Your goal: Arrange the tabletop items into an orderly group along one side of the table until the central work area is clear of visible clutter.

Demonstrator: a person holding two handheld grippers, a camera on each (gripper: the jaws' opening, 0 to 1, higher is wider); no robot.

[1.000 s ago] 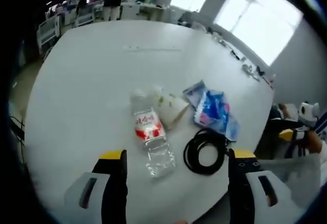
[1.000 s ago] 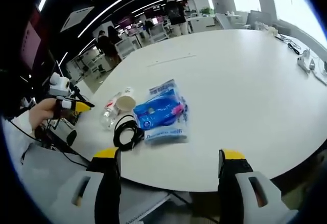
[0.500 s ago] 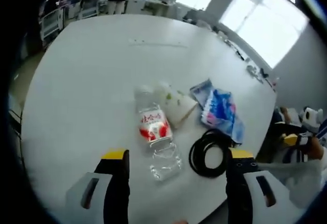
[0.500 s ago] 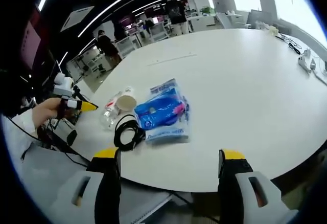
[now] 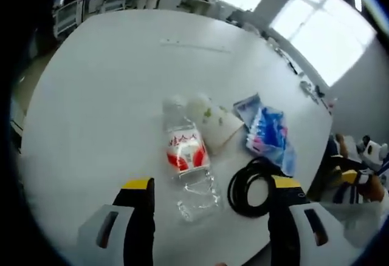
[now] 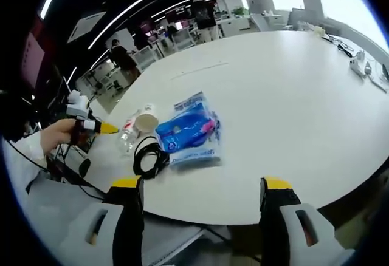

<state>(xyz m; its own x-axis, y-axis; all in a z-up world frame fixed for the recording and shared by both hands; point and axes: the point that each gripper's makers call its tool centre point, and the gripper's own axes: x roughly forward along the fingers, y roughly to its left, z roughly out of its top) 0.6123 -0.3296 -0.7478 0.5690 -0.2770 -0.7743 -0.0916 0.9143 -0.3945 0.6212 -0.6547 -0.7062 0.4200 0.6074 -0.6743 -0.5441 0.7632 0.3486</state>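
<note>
A clear water bottle [image 5: 187, 164] with a red label lies on the white table [image 5: 103, 90], just ahead of my open left gripper [image 5: 209, 187]. A paper cup [image 5: 214, 124] lies on its side against the bottle. To the right are a blue plastic packet [image 5: 267, 135] and a coiled black cable [image 5: 250, 188]. In the right gripper view the same group sits left of centre: bottle [image 6: 128, 135], cup [image 6: 146, 122], packet [image 6: 188, 132], cable [image 6: 148, 156]. My right gripper [image 6: 200, 187] is open, held back off the table's near edge. The left gripper [image 6: 97, 127] shows at far left in a hand.
The round table [image 6: 292, 90] stretches wide and bare to the right and far side. A power strip and small items [image 6: 364, 68] lie near its far right edge. Desks, chairs and standing people [image 6: 203, 14] fill the room behind.
The left gripper has come closer to the bottle, which now lies lower and larger between its jaws. The right gripper view has barely shifted; the items have not moved.
</note>
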